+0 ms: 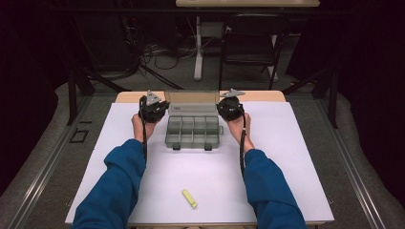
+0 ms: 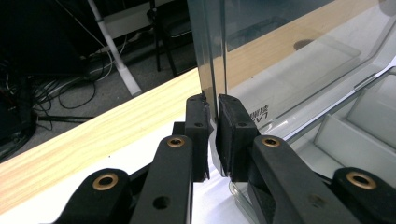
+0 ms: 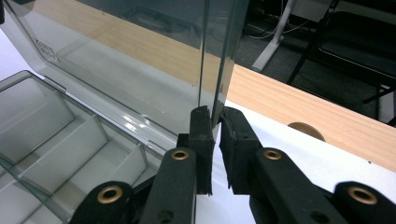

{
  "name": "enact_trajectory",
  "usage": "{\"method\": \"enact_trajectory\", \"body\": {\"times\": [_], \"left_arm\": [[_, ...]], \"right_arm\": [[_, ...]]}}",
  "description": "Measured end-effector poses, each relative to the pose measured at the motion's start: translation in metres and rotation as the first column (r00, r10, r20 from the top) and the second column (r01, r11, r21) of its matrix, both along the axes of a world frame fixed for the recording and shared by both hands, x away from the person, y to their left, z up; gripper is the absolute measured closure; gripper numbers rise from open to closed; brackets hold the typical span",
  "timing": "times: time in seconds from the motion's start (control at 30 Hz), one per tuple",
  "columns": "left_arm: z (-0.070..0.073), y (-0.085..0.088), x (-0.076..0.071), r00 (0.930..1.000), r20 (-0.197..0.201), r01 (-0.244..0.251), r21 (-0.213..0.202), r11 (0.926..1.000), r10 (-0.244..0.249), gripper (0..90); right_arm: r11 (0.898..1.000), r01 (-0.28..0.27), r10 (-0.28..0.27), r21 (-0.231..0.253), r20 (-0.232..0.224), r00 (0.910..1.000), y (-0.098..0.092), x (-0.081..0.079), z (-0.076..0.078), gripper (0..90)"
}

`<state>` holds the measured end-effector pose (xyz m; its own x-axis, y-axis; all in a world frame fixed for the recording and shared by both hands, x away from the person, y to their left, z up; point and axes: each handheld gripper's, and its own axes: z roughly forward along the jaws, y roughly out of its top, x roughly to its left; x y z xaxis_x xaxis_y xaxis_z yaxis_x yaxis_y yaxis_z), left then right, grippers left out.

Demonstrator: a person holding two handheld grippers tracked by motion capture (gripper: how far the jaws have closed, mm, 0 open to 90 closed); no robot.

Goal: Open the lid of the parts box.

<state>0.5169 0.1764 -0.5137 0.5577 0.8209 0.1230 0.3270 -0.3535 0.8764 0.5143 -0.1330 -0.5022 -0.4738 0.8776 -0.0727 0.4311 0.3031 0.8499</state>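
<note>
We hold the clear lid (image 1: pixel 192 99) of the grey compartment box (image 1: pixel 193 131) upright at mid-table: left gripper (image 2: pixel 212 105) and right gripper (image 3: pixel 215 116) each clamp 1 side edge. A yellow marker (image 1: pixel 189 198) lies well apart near us; a chair (image 1: pixel 248 38) stands beyond.

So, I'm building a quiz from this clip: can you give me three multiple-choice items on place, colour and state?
1. Where does the yellow bar lie?
A. inside the box
B. on the white sheet near the person
C. on the floor

2. What colour are the sleeves?
A. blue
B. red
C. white

3. How is the box lid?
A. shut flat
B. taken off
C. raised, each side edge pinched by a gripper

Answers: 1 B, it lies apart from the compartment box. 2 A, both forearms are blue. 3 C, the left gripper and right gripper clamp its edges.
</note>
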Motion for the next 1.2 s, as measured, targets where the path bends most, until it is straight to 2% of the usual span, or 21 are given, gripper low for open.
{"method": "enact_trajectory", "body": {"times": [0.23,0.43,0.6,1.2], "left_arm": [[-0.005,-0.001,0.002,0.9999,-0.015,-0.007,0.001,1.0000,0.007,82.2],[-0.008,-0.002,0.005,0.9993,-0.038,-0.005,0.031,0.9995,0.006,81.9],[-0.012,-0.003,0.006,0.9990,-0.043,-0.012,0.026,0.9996,0.013,81.8],[-0.021,-0.006,0.010,0.9960,-0.088,-0.012,0.056,0.9984,0.017,81.1]], "right_arm": [[1.000,0.013,-0.013,0.000,-0.011,0.9999,0.001,0.002,-0.005,82.9],[1.000,0.012,-0.012,0.001,-0.026,0.9996,0.001,0.005,-0.010,82.8],[1.000,0.015,-0.015,-0.004,-0.030,0.9994,0.001,0.006,-0.012,82.8],[1.000,0.024,-0.025,-0.013,-0.058,0.9980,0.003,0.010,-0.021,82.9]]}}
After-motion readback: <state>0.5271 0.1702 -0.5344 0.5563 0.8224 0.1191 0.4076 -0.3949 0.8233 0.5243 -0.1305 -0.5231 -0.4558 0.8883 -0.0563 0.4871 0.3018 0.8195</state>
